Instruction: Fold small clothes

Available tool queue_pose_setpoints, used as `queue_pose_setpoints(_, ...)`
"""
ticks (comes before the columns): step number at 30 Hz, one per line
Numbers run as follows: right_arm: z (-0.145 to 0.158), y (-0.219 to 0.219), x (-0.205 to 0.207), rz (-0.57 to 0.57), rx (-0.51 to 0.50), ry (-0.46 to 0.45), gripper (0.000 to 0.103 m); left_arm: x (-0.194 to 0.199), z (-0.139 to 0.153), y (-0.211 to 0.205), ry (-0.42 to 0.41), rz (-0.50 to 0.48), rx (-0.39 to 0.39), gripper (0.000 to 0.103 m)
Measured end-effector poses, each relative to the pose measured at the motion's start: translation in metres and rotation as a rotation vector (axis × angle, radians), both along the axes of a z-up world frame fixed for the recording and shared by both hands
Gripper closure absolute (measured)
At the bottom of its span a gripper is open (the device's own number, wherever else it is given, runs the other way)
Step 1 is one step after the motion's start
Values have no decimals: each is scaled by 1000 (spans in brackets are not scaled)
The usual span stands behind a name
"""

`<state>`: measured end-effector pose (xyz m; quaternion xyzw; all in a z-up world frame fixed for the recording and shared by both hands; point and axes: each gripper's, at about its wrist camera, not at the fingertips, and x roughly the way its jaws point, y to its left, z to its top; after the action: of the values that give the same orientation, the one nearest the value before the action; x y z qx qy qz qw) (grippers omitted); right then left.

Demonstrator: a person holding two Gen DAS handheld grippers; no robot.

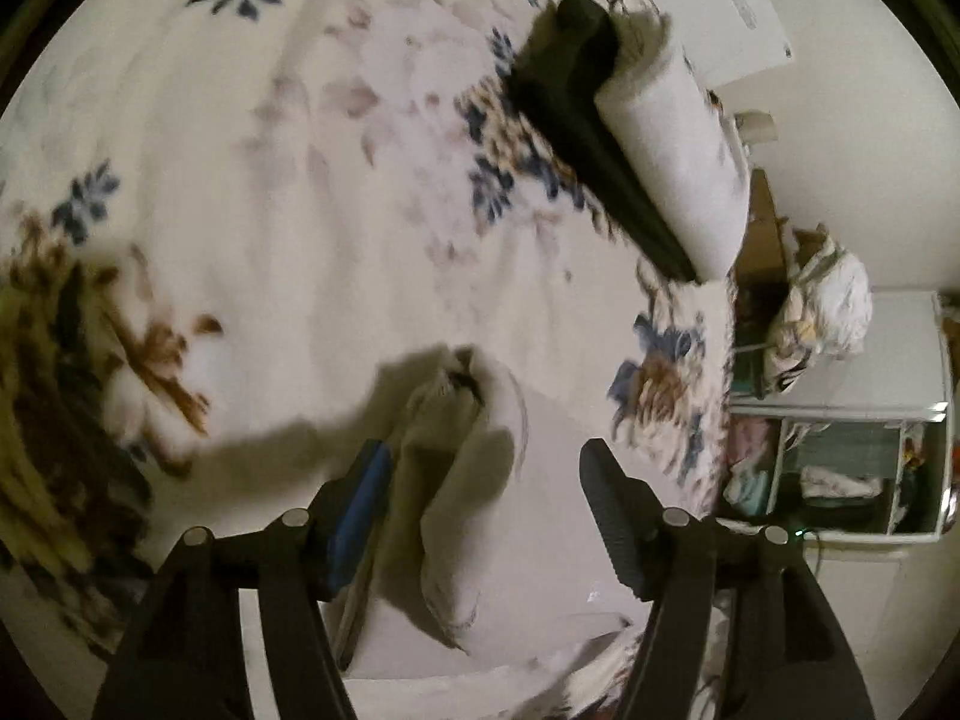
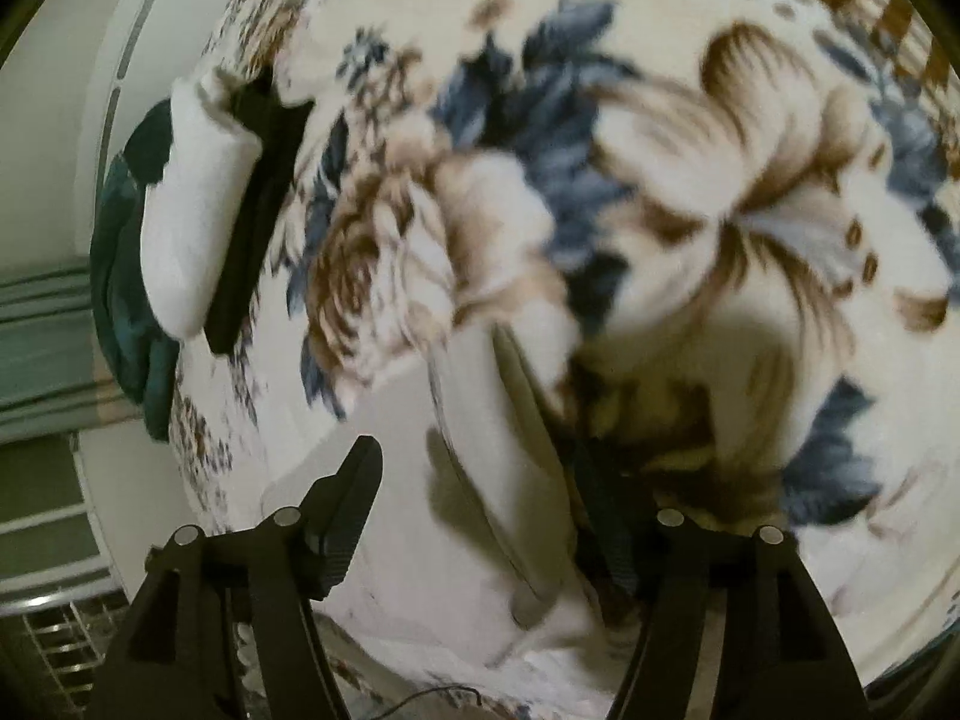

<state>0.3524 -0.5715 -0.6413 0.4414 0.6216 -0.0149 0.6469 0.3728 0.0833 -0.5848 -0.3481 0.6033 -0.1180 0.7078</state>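
A small white garment (image 1: 468, 480) lies bunched on a floral blanket (image 1: 252, 192). My left gripper (image 1: 486, 474) is open, its fingers on either side of a raised fold of the cloth. In the right wrist view the same white garment (image 2: 528, 480) lies between the fingers of my right gripper (image 2: 480, 480), which is open, with a fold standing up against the right finger. A folded white piece (image 1: 672, 162) and a folded black piece (image 1: 582, 120) lie side by side at the blanket's far edge; they also show in the right wrist view, white (image 2: 186, 222) and black (image 2: 252, 210).
The blanket's edge (image 1: 714, 396) drops off at right, beside a white shelf unit (image 1: 852, 456) with clothes and a bundled bag (image 1: 822, 312). In the right wrist view a dark green cloth (image 2: 126, 276) hangs at the blanket's left edge, with a wire rack (image 2: 54, 642) below.
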Motion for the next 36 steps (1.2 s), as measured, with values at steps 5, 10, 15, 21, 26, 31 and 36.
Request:
queue_pose_setpoints(5, -17, 3, -14, 3, 28, 37, 34, -5, -7, -32, -9, -97, 111, 97)
queue_pose_setpoints(10, -12, 1, -21, -6, 11, -14, 88, -8, -1, -21, -35, -78, 155, 97)
queue_pose_setpoints(15, -10, 0, -21, -1, -22, -6, 99, -12, -8, -15, -13, -73, 131, 97)
queue_pose_setpoints(21, -10, -3, -21, 23, 58, 1, 34, -22, -6, -3, -3, -24, 15, 50)
queue_pose_setpoints(26, -44, 6, -27, 85, 209, 38, 34, -29, -43, -4, 97, -16, -19, 38)
queue_pose_setpoints(31, -64, 24, -25, 146, 265, 38, 34, -26, -57, -10, 99, -26, -46, 38)
queue_pose_setpoints(36, -65, 36, -18, 149, 285, 25, 38, -24, -46, -20, 54, -28, -38, 66)
